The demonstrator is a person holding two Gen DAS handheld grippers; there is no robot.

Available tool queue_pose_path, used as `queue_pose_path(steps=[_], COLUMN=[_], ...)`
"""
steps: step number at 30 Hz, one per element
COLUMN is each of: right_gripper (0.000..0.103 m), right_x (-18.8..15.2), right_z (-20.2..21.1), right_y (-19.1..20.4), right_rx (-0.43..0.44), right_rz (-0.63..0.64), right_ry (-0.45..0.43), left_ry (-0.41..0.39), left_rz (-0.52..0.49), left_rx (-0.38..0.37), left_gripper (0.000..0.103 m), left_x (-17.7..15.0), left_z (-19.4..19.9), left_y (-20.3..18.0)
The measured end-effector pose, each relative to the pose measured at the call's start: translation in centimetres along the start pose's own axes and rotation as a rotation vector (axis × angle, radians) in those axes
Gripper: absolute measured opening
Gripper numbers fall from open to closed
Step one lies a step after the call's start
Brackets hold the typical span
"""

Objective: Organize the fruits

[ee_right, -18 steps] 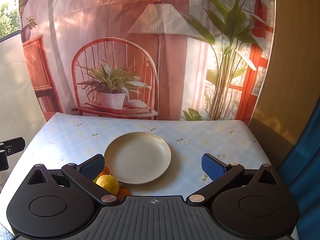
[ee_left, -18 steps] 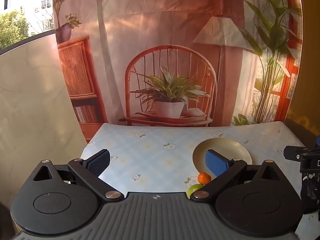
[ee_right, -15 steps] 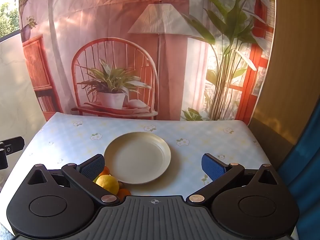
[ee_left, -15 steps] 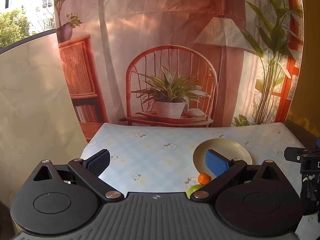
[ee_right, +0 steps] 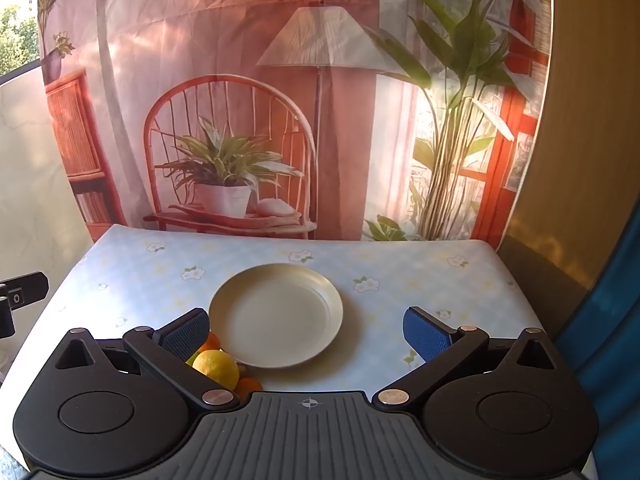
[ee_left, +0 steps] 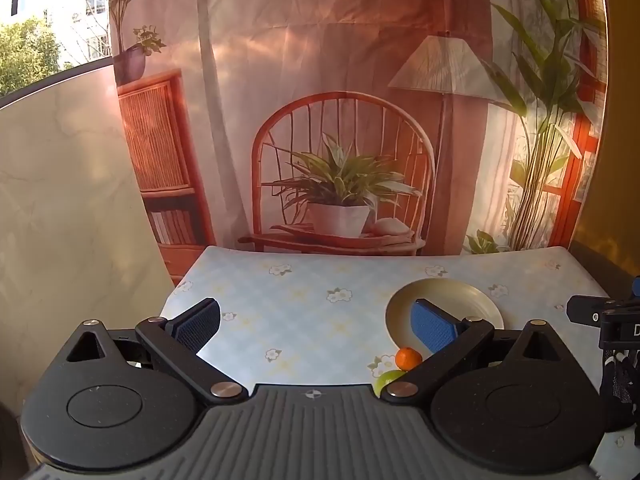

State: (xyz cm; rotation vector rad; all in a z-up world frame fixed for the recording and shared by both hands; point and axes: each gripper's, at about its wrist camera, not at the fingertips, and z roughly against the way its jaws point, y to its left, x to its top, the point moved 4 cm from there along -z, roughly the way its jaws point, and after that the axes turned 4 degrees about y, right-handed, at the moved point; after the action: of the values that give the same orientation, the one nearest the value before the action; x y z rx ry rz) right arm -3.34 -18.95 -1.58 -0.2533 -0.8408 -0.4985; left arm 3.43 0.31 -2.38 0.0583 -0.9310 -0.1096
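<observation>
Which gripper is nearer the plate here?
Right. The right gripper faces the plate, which lies between its open jaws. The left gripper is off to the plate's left, over bare tablecloth.

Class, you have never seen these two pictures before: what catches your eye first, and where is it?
An empty cream plate sits mid-table on the flowered tablecloth. Fruit clusters at its near left rim: a yellow lemon among small oranges. Behind hangs a printed backdrop showing a chair and lamp.
</observation>
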Motion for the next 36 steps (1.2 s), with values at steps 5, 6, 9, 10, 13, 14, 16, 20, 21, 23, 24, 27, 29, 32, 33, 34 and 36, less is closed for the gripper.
queue_pose_path(steps=[5, 6, 9, 10, 13, 14, 16, 20, 21, 23, 24, 27, 29, 32, 33, 34, 36], right_gripper=[0.103, 0.103, 0.103, 0.103, 0.103, 0.103, 0.103, 0.103, 0.103, 0.103, 0.103, 0.103, 0.103, 0.103, 0.103, 0.103, 0.103], right_x=[0.0, 0.01, 0.02, 0.02, -0.01, -0.03, -0.05, -0.11, -0.12, -0.14, -0.15, -0.18, -0.19, -0.21, -0.23, -0.24, -0.27], right_z=[-0.02, -0.03, -0.02, -0.03, -0.02, -0.01, 0.01, 0.05, 0.06, 0.07, 0.06, 0.07, 0.07, 0.1, 0.09, 0.09, 0.11], right_y=[0.06, 0.07, 0.11, 0.12, 0.12, 0.11, 0.1, 0.07, 0.06, 0.05, 0.05, 0.05, 0.05, 0.04, 0.05, 0.06, 0.07], right_rx=[0.001, 0.002, 0.002, 0.002, 0.002, 0.001, 0.002, 0.001, 0.001, 0.002, 0.002, 0.002, 0.002, 0.002, 0.002, 0.002, 0.002], right_rz=[0.0, -0.001, 0.0, 0.0, -0.001, -0.001, -0.001, -0.001, -0.001, 0.0, -0.001, -0.002, -0.001, -0.001, -0.001, -0.001, -0.002], right_ry=[0.0, 0.001, 0.001, 0.001, 0.001, 0.001, 0.002, 0.001, 0.002, 0.001, 0.002, 0.002, 0.002, 0.002, 0.001, 0.001, 0.002], left_ry=[0.008, 0.009, 0.007, 0.006, 0.006, 0.007, 0.006, 0.001, 0.0, -0.001, -0.002, -0.004, -0.005, -0.006, -0.006, -0.007, -0.009], left_rz=[0.004, 0.004, 0.005, 0.005, 0.006, 0.007, 0.006, 0.01, 0.012, 0.013, 0.013, 0.011, 0.01, 0.01, 0.01, 0.011, 0.011], left_rx=[-0.002, -0.002, -0.004, -0.005, -0.006, -0.006, -0.005, -0.008, -0.009, -0.01, -0.01, -0.011, -0.012, -0.012, -0.011, -0.01, -0.007], left_gripper=[0.102, 0.102, 0.102, 0.102, 0.102, 0.102, 0.102, 0.102, 0.102, 0.102, 0.102, 0.102, 0.102, 0.102, 0.102, 0.102, 0.102], left_x=[0.1, 0.16, 0.24, 0.24, 0.18, 0.19, 0.19, 0.22, 0.2, 0.2, 0.2, 0.23, 0.21, 0.19, 0.2, 0.2, 0.2], left_z=[-0.24, -0.21, -0.13, -0.11, -0.09, -0.07, -0.06, 0.09, 0.1, 0.16, 0.19, 0.25, 0.3, 0.34, 0.34, 0.37, 0.44], left_y=[0.17, 0.18, 0.24, 0.26, 0.29, 0.3, 0.29, 0.31, 0.34, 0.41, 0.41, 0.4, 0.39, 0.4, 0.4, 0.38, 0.38])
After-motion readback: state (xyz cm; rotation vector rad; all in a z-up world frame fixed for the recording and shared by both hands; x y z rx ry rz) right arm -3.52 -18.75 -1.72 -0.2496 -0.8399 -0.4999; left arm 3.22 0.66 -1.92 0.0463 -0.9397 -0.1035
